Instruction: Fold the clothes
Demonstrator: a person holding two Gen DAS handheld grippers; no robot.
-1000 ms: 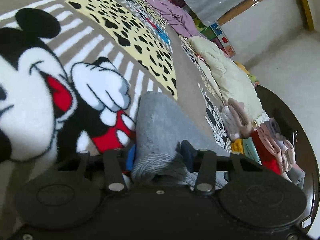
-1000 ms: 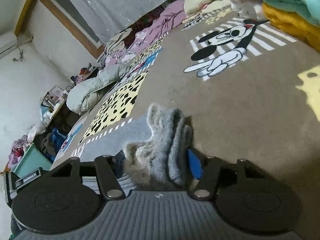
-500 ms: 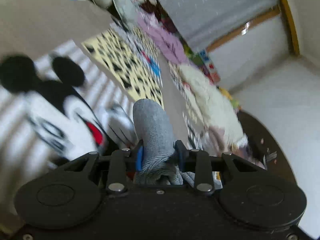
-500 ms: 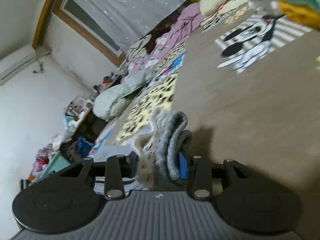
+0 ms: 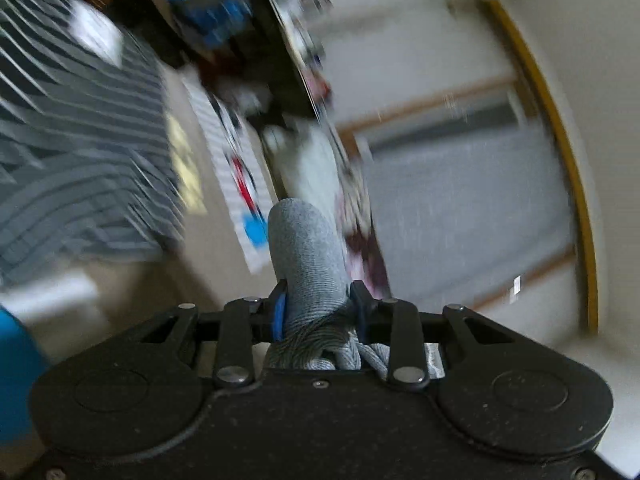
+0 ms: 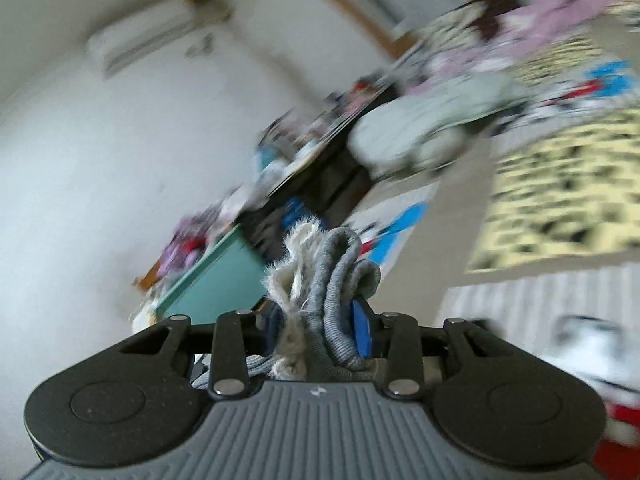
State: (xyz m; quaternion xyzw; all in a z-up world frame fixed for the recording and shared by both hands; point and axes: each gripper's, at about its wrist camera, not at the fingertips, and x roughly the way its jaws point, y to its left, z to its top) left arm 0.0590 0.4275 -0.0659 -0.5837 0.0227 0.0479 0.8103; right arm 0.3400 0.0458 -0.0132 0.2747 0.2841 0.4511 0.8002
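Note:
My left gripper is shut on a fold of the grey knit garment, which sticks up between the blue-padded fingers. My right gripper is shut on another bunched part of the same grey garment, with its cream fleece lining showing. Both grippers are lifted off the carpet and tilted up toward the walls. Both views are motion-blurred. The rest of the garment hangs below, out of sight.
A patterned cartoon carpet lies below. A striped grey cloth is at the left. A teal bin and cluttered dark shelf stand by the white wall. A curtained window is at the right. Piled bedding lies beyond.
Both grippers have risen and swung upward fast with the grey garment still held. The carpet has dropped away and the walls, window and shelf have come into view.

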